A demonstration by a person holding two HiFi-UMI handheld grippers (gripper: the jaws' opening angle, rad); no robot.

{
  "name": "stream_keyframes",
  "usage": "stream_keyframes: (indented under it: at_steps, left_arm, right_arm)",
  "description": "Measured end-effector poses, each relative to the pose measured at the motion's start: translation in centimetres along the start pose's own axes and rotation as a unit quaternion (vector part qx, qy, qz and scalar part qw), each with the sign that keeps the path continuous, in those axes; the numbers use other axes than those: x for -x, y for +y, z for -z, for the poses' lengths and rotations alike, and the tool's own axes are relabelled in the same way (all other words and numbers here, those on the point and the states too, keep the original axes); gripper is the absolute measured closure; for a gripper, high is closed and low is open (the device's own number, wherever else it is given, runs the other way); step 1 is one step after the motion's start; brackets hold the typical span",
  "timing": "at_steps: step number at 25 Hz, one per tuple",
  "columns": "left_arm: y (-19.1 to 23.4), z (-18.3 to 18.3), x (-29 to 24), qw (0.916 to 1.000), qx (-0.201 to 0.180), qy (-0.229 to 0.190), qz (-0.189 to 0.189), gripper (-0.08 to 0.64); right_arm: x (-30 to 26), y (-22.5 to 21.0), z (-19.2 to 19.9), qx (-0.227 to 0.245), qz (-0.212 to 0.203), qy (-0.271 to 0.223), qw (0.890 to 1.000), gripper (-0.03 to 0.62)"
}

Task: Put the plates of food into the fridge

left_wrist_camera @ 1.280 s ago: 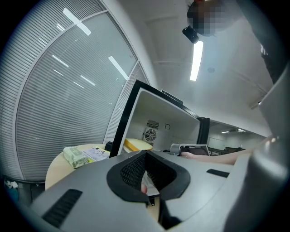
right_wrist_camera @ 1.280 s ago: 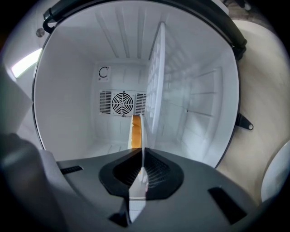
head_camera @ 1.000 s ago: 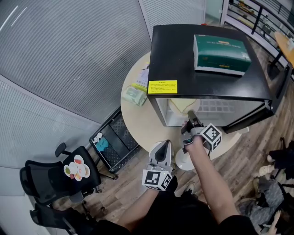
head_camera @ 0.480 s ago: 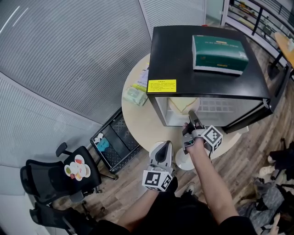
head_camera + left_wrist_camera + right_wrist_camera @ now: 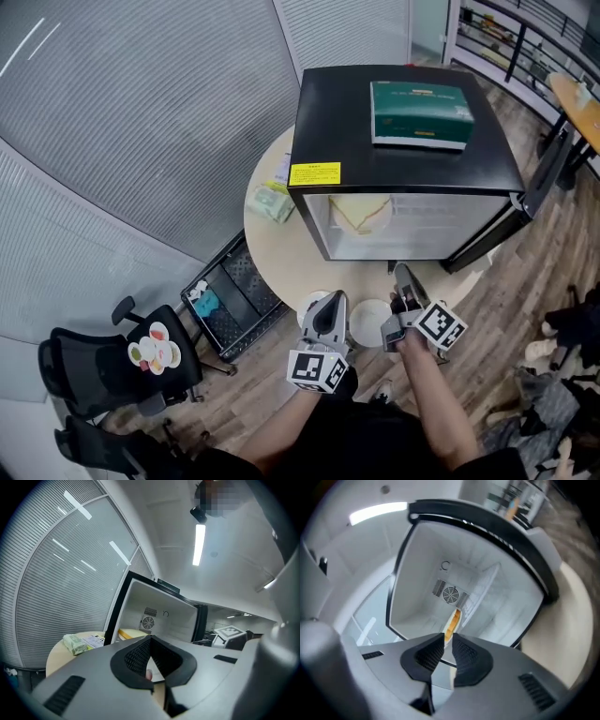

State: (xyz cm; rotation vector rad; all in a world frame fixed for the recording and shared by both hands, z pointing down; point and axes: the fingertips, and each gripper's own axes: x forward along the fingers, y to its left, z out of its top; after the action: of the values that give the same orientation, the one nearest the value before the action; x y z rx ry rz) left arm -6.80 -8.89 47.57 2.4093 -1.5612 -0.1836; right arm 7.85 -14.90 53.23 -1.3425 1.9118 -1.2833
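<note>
Finds one plate of food (image 5: 384, 211) inside the open fridge (image 5: 328, 122); second plate (image 5: 153, 345) on the chair (image 5: 84, 366), well apart. Reads right gripper (image 5: 403, 274) empty, jaws narrowly apart, just closing in; left gripper (image 5: 335, 298) closed, nothing gripped. Expects loose pieces sliding off if lifted tilted.

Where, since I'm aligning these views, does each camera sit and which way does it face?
Head view: on the person's head, looking steeply down on the open fridge on the round table; shows both forearms, left gripper, right gripper.
Left gripper view: on the left gripper, looking level into the fridge; shows its own jaws, closed.
Right gripper view: on the right gripper, rolled, facing the fridge; its jaws, just closing partway, stand apart, empty.
Shared: all see the plate of food inside.
</note>
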Motion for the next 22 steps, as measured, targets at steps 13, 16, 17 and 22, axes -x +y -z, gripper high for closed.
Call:
stream_keyframes:
  at_steps: [13,16,17,22]
  left_arm:
    - [-6.3,0.6,5.6,1.0,0.0,-0.002,0.009,0.555]
    - [-8.1,1.4,6.8,0.9999,0.0,0.001,0.013,0.555]
    - [-8.6,1.5,7.1,0.9999,-0.002,0.0,0.013,0.555]
    - [-10.8,1.3,9.2,0.9999,-0.013,-0.008,0.006,0.555]
  right_arm:
    - [12.9,2.1,1.6,0.445,0.06,-0.01,0.894,0.583]
    - [15.0,1.2,3.3,0.432,0.054,0.004,0.9,0.583]
    - [15.5,1.2,3.4,0.431,0.051,0.004,0.901,0.583]
    - [18.1,2.6,2.9,0.421,0.035,-0.011,0.906,0.583]
